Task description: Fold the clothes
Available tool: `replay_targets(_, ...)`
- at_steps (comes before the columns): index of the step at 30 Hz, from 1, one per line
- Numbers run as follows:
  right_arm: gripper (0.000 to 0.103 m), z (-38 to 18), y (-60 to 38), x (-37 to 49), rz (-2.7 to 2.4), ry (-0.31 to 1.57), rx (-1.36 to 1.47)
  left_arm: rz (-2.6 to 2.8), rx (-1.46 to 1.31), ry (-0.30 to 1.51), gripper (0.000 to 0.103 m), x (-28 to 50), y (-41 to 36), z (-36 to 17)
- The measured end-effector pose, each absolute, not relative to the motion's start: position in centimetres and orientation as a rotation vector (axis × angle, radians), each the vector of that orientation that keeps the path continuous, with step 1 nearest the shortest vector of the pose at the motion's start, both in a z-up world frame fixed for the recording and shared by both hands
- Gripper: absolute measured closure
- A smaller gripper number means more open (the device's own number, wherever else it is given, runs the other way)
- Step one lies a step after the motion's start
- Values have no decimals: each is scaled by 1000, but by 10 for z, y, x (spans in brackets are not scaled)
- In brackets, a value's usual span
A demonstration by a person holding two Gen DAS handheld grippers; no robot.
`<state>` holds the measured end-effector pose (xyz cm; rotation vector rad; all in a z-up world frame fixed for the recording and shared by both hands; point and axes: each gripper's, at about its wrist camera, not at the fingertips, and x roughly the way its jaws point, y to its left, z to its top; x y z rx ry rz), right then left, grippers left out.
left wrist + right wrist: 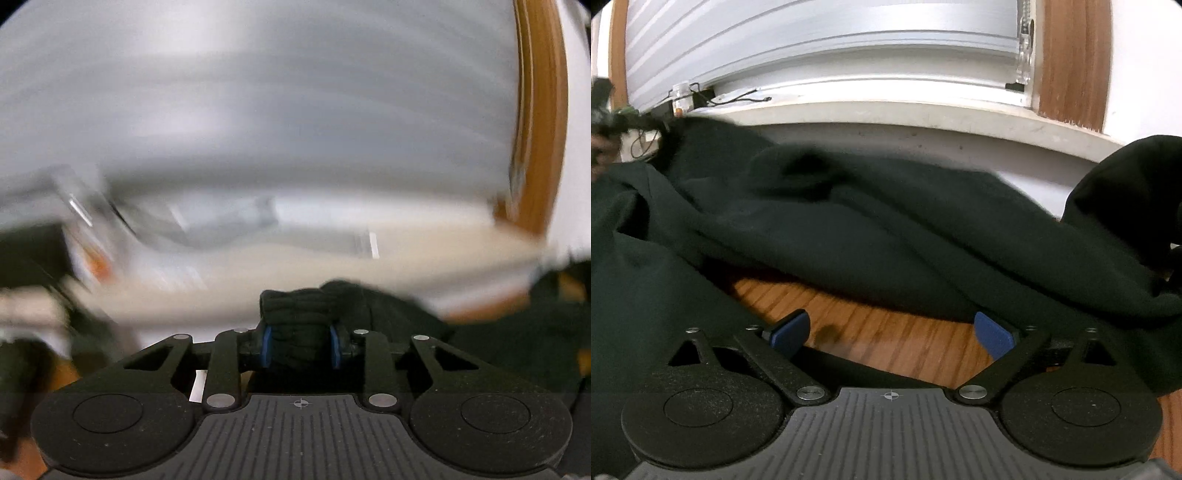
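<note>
A dark green garment (871, 225) lies crumpled across a wooden table (886, 332), reaching the far edge by the wall. My right gripper (892, 334) hovers open just above bare wood, its blue pads (991, 332) wide apart with nothing between them, the cloth close ahead. In the blurred left wrist view my left gripper (301, 345) is shut on a ribbed bunch of the dark garment (299, 314), lifted off the table. More of the cloth (480, 332) trails off to the right.
A white window frame with blinds (831, 55) and a sill (886, 110) run behind the table. Wooden trim (1071, 62) stands on the right. Cables and a small bottle (681, 96) sit on the sill at the left. The other hand-held gripper (605, 110) shows at the far left.
</note>
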<state>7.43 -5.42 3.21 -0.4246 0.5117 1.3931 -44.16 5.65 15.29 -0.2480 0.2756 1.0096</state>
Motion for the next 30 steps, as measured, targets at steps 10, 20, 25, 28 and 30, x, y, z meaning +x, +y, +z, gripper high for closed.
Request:
replay_targets(10, 8, 36, -62, 87, 1405, 528, -330, 1142, -246, 427, 30, -459, 46, 145)
replay_targets(20, 8, 39, -83, 114, 1370, 558, -93, 939, -237, 398, 18, -379, 46, 148)
replay_targets(25, 37, 62, -112, 123, 1302, 474, -58, 753, -230, 425, 18, -302, 38, 130)
replay_targets(28, 39, 87, -126, 133, 1206, 378, -116, 649, -215, 425, 18, -265, 34, 113)
replay_targets(30, 38, 103, -128, 149, 1129, 351, -130, 600, -192, 427, 18, -248, 31, 100)
